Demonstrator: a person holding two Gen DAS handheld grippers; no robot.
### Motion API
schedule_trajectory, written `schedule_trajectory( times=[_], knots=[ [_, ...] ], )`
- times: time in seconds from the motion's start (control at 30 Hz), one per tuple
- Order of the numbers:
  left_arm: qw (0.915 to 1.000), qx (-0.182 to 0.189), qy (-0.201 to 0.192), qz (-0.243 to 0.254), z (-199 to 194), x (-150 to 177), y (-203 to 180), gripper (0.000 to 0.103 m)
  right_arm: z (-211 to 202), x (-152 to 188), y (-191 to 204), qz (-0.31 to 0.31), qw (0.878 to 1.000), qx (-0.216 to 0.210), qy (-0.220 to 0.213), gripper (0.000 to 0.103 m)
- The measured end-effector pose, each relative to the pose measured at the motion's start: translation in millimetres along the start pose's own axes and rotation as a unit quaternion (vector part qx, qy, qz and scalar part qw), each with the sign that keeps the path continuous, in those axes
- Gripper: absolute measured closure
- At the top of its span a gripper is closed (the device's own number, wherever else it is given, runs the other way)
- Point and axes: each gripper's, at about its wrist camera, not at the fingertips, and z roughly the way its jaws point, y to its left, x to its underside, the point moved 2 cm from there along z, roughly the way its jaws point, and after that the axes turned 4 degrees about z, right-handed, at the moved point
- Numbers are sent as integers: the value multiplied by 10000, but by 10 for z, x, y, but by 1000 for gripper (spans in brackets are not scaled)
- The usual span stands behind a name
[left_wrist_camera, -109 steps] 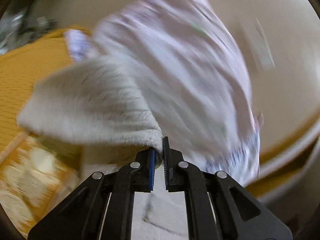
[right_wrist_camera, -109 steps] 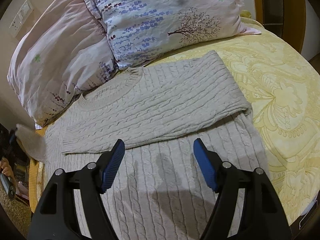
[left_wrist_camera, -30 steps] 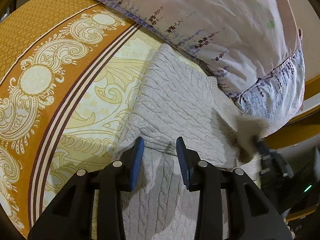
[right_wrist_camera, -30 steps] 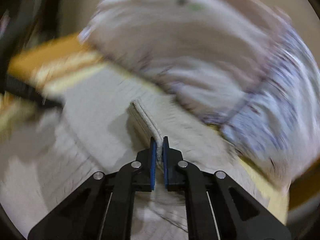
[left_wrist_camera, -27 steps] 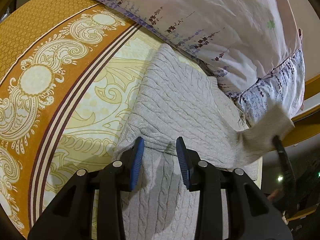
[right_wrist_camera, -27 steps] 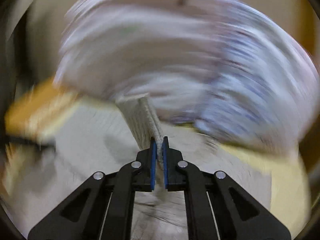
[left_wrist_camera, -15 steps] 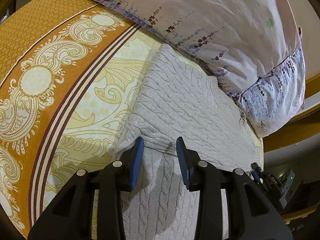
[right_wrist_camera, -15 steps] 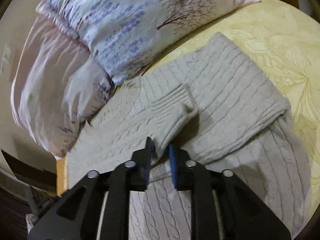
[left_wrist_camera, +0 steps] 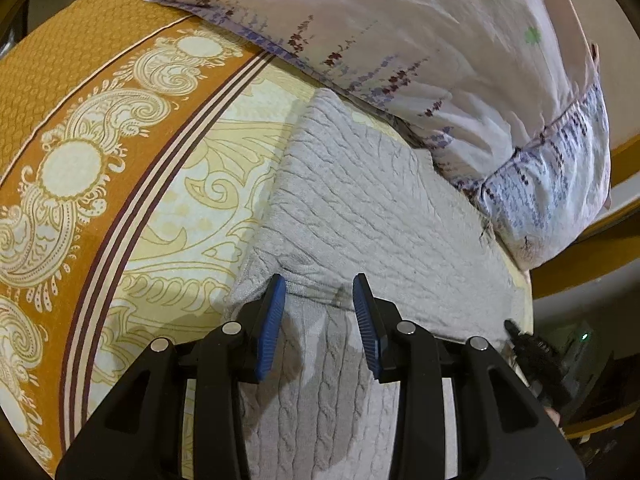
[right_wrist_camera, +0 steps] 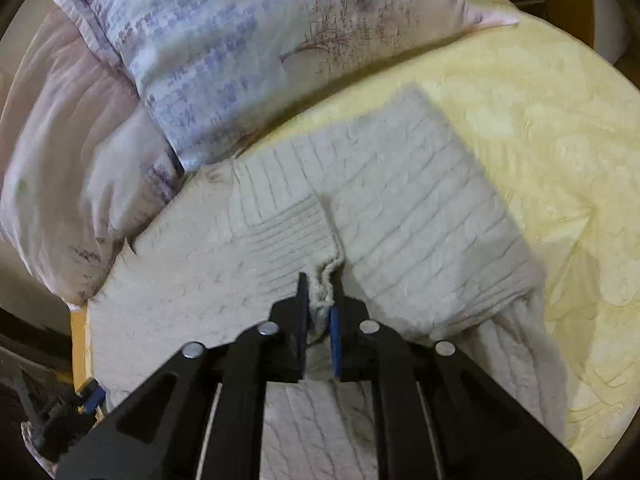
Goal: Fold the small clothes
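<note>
A beige cable-knit sweater (left_wrist_camera: 380, 208) lies folded on the bed, its upper layer ending in a fold edge just ahead of my left gripper (left_wrist_camera: 319, 300). That gripper hovers open over the fold edge and holds nothing. In the right wrist view the sweater (right_wrist_camera: 432, 216) has a sleeve laid across its body, ribbed cuff (right_wrist_camera: 292, 228) toward me. My right gripper (right_wrist_camera: 320, 292) has the bunched cuff edge between its jaws, which are closing on it. Its pads touch the knit.
A yellow-and-orange patterned bedspread (left_wrist_camera: 80, 140) covers the bed (right_wrist_camera: 540, 120). Two floral pillows lean at the head of the bed, a pink one (right_wrist_camera: 60, 160) and a blue-patterned one (right_wrist_camera: 240, 60). The bed edge and a wooden frame (left_wrist_camera: 580, 264) lie right of the sweater.
My right gripper swung the sleeve over from the bed's side and lowered it onto the folded sweater, where it now lies flat. The left gripper has stayed in place, open.
</note>
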Motion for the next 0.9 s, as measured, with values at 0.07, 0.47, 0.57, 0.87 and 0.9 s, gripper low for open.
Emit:
schedule_trajectory(
  times=[0.07,0.47,0.57,0.87,0.9],
  knots=[
    [9999,124,74,-24,-70,50,-3,64,-172,-23,-27,-74,9997,-199,-82,64],
    [9976,573,327,186,-599,693,246,61,-886,152,-1306,581,9930,-767,689,44],
    [9965,671,492,119,-578,832,256,61,-857,288,-1453,839,9872,-1005,909,51],
    [9917,1027,768,-91,-566,1113,199,61,-776,598,-1334,557,9671,-1811,1697,59],
    [9909,1067,810,-100,-568,1143,189,61,-769,632,-1314,531,9636,-1891,1812,59]
  ],
)
